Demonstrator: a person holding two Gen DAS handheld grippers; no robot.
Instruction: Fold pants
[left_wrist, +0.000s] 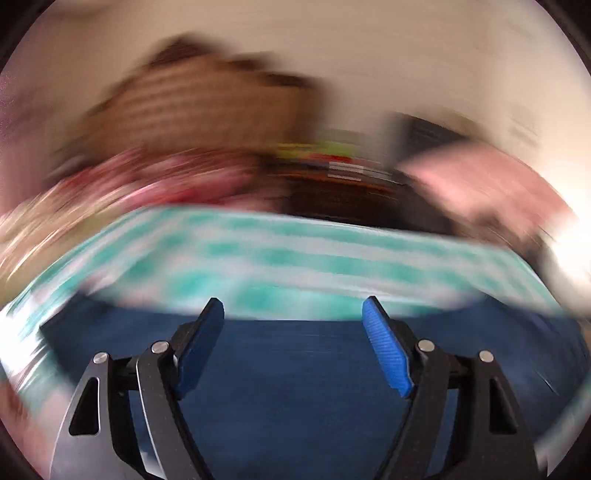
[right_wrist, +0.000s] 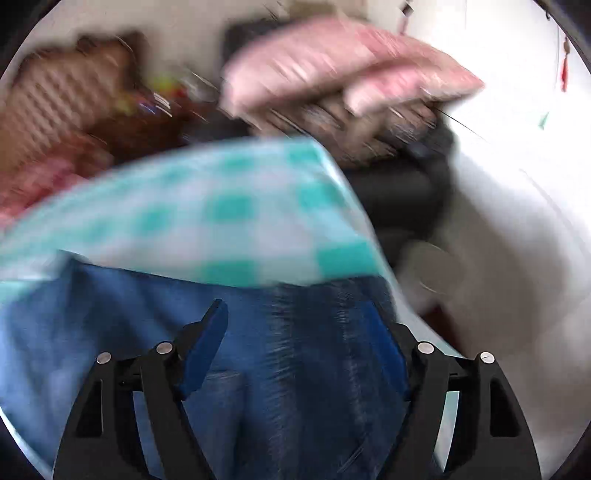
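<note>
Dark blue denim pants (left_wrist: 295, 369) lie spread on a teal-and-white checked cloth (left_wrist: 295, 254) that covers the table. Both views are smeared by motion. My left gripper (left_wrist: 293, 304) hangs over the pants near their far edge, open, its blue pads wide apart with nothing pinched between them. In the right wrist view the pants (right_wrist: 110, 314) show lighter folds and a seam running toward me. My right gripper (right_wrist: 297, 306) is also open above the denim, close to the right corner of the checked cloth (right_wrist: 221, 206). Its right pad blends into the blue fabric behind it.
Beyond the table are a pink cushion (right_wrist: 332, 62) on dark seating (right_wrist: 399, 192), a brown woven object (right_wrist: 55, 96) and red-pink fabric (left_wrist: 166, 177) at the left. The table's right edge drops off to a pale floor (right_wrist: 517, 221).
</note>
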